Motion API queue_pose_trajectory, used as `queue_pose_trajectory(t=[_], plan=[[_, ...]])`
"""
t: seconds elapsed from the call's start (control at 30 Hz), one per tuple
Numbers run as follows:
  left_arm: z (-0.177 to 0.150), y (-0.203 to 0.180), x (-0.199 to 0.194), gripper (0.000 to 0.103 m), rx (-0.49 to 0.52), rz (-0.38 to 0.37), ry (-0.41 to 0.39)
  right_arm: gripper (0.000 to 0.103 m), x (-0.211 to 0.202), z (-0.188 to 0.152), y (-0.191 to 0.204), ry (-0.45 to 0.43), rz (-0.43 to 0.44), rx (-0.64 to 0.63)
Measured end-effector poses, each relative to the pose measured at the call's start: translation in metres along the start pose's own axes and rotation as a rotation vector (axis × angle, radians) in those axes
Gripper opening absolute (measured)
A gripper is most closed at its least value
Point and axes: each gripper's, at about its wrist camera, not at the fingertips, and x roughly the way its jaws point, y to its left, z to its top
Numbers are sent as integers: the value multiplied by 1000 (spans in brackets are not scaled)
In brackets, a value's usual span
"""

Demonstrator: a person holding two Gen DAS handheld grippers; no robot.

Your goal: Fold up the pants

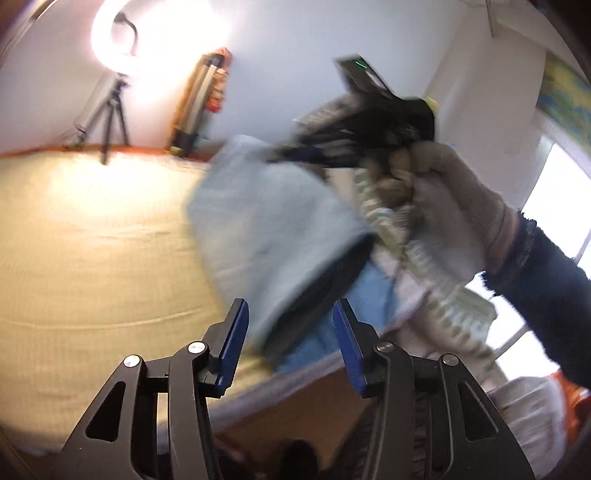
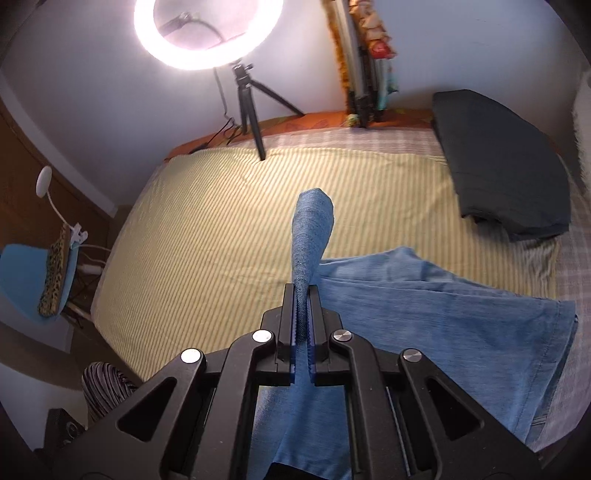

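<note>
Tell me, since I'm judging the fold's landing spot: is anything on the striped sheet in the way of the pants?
Nothing visible is. The right gripper is shut on the pants, and the striped sheet ahead lies bare. The dark folded cloth sits off to the right, and the tripod stands at the far edge.

The left wrist camera looks forward along its fingers [image 1: 236, 343], tilted gently down across the bed [image 1: 92, 240] toward the wall, very near a blurred cloth. The right wrist camera looks more steeply down over its own fingers [image 2: 286, 317] onto the same bed from higher up. Both views share the striped bedcover, the ring light [image 2: 208, 33] on its tripod [image 2: 251, 110] and the far wall.
</note>
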Motion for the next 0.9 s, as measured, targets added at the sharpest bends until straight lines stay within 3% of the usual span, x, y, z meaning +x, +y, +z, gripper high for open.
queue_pose_trajectory(t=[0.1,0.2,0.33,0.43,0.7,0.9], plan=[[4,30,12,46,-40,99,12,5,-8,-6,-22,-32,2,29],[12,44,39,46,-75,94,71,5,-8,-15,-50,-47,12,86],[28,30,85,46,30,83,124,5,-10,-31,-81,-58,2,146],[33,18,113,46,54,62,160,5,-19,-41,-103,-79,-10,187],[37,-14,140,46,127,23,177,5,-71,-59,-163,-153,-84,274],[39,-31,156,46,153,22,198,5,-87,-71,-208,-156,-141,325]])
